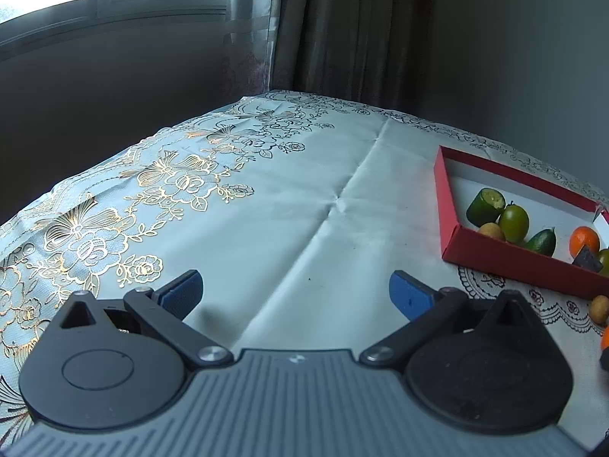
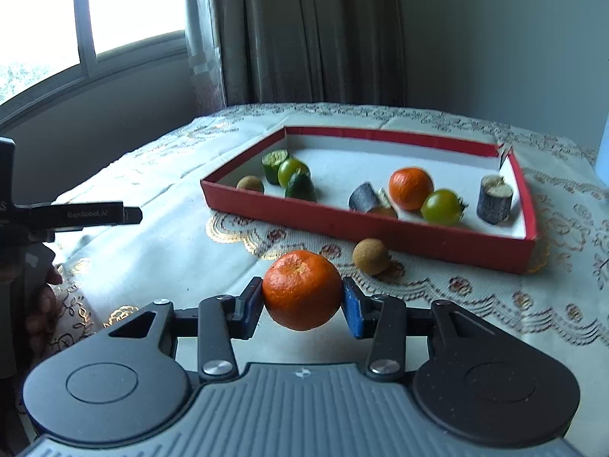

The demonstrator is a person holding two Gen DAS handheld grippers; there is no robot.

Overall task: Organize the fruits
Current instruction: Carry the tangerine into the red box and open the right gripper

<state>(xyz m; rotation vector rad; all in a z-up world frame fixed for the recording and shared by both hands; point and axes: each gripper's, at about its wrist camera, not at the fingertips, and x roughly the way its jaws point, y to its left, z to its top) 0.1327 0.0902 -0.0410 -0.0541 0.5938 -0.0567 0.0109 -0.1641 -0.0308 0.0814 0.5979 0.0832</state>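
My right gripper is shut on an orange tangerine and holds it above the tablecloth, in front of the red tray. The tray holds another tangerine, green fruits, a small brown fruit and dark cut pieces. A brown round fruit lies on the cloth just outside the tray's near wall. My left gripper is open and empty over bare cloth, left of the tray.
The table carries a pale cloth with gold flower print. A curtain and window stand behind it. The left gripper's body shows at the left edge of the right wrist view.
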